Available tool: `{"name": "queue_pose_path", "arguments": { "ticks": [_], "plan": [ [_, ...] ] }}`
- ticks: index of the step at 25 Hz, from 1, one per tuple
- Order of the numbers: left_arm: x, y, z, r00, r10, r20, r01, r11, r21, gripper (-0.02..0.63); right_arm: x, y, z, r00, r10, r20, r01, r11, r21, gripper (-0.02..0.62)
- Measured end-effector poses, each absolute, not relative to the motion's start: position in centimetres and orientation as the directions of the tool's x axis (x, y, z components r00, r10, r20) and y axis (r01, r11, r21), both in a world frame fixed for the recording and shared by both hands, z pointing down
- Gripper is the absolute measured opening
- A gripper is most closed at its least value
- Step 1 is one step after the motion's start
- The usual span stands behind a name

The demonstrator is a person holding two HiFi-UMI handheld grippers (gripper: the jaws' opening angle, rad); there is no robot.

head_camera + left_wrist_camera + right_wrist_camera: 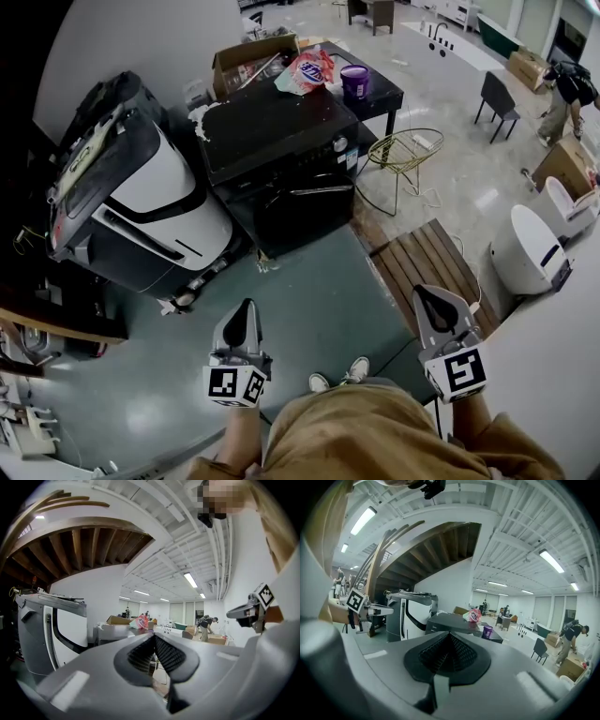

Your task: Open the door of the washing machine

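Note:
The black washing machine (pixel 281 141) stands ahead of me in the head view, its dark front door (pixel 305 214) closed and facing me. It also shows in the right gripper view as the washing machine (pixel 452 620), and small and far off in the left gripper view as the washing machine (pixel 112 631). My left gripper (pixel 247 306) and right gripper (pixel 427 292) are both held low near my body, well short of the door. Each is shut with nothing between its pads: left gripper (pixel 154 637), right gripper (pixel 449 636).
A large grey-and-white appliance (pixel 141 202) leans to the left of the washer. A cardboard box (pixel 248 58), a detergent bag (pixel 309 67) and a purple bucket (pixel 354 81) sit behind it. A wire chair (pixel 403 155) and a wooden pallet (pixel 431 267) are at right. A person (pixel 567 94) bends far right.

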State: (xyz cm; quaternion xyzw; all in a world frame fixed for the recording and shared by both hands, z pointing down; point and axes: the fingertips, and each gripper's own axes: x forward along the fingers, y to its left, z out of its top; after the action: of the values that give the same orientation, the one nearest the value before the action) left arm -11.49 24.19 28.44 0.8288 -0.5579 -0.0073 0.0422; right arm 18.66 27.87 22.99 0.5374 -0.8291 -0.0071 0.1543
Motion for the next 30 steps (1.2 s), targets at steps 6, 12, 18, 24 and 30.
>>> {"name": "queue_pose_path", "arguments": {
  "ticks": [6,12,18,24,30],
  "plan": [
    [-10.4,23.5,28.1,0.362,-0.931,0.038,-0.93,-0.358,0.081,0.061,20.9,27.1,22.8,-0.362,-0.903,0.231,-0.894,0.407,0.19,0.008],
    [-9.5,23.3,27.9,0.348,-0.937,0.037,-0.936,-0.345,0.076,0.061,23.6,25.5,22.9,-0.363,-0.904,0.226,-0.891,0.408,0.2,0.224],
    [-9.3,23.8,28.1,0.316,-0.948,0.044,-0.948,-0.312,0.068,0.061,26.0,24.1,22.7,-0.401,-0.899,0.177,-0.875,0.433,0.216,0.526],
    [-8.6,24.1,28.7,0.304,-0.95,0.07,-0.952,-0.299,0.07,0.061,24.8,23.5,25.3,-0.451,-0.858,0.247,-0.837,0.502,0.216,0.572],
    [-7.9,21.1,30.8,0.328,-0.941,0.089,-0.943,-0.32,0.093,0.061,23.9,21.1,26.6,-0.451,-0.855,0.257,-0.844,0.502,0.188,0.571]
  ]
}}
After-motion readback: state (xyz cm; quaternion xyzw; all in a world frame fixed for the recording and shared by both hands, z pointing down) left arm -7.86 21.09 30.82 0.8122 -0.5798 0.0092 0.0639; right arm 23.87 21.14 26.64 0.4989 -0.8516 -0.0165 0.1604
